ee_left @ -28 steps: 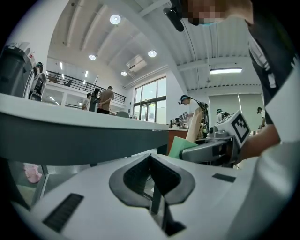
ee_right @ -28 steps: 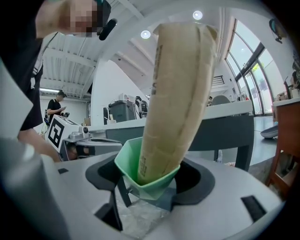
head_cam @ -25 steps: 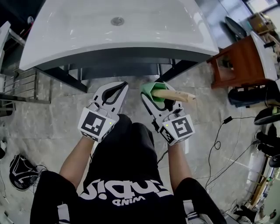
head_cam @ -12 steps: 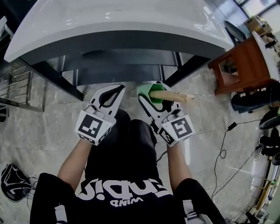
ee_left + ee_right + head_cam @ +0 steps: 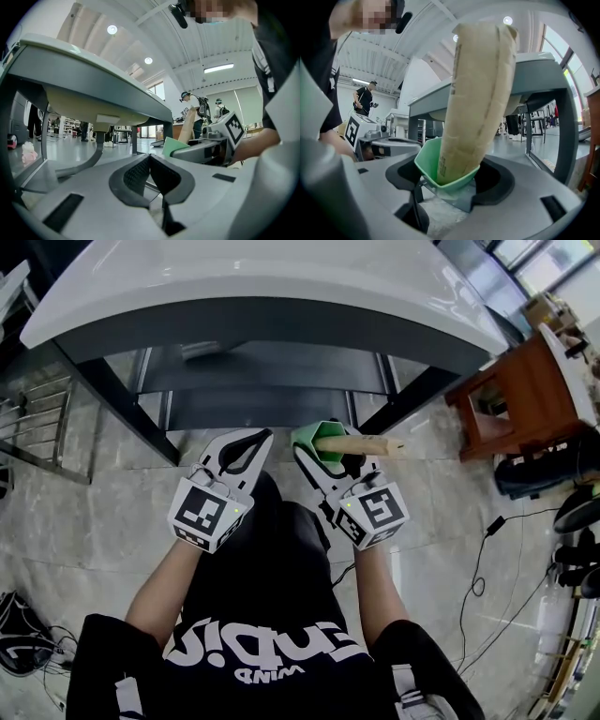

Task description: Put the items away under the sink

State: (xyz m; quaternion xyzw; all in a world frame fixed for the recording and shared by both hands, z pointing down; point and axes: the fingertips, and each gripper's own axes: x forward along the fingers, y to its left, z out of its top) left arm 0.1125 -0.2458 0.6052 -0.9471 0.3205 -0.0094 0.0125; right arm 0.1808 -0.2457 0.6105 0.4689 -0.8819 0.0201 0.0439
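We find the right hand-held gripper, at the centre of the head view, closed on a green plastic cup. A tan paper-wrapped roll stands in the cup. In the head view the roll points toward the right of the frame; in the right gripper view it rises to the top edge. The left hand-held gripper sits just beside the right one, at centre left. Its jaws are pressed together with nothing between them. The white sink basin spans the top of the head view. The dark metal frame below it holds shelves, near the cup but apart from it. Both grippers hang above the grey tiled floor, in front of the frame. A reddish wooden stool stands at the right edge.
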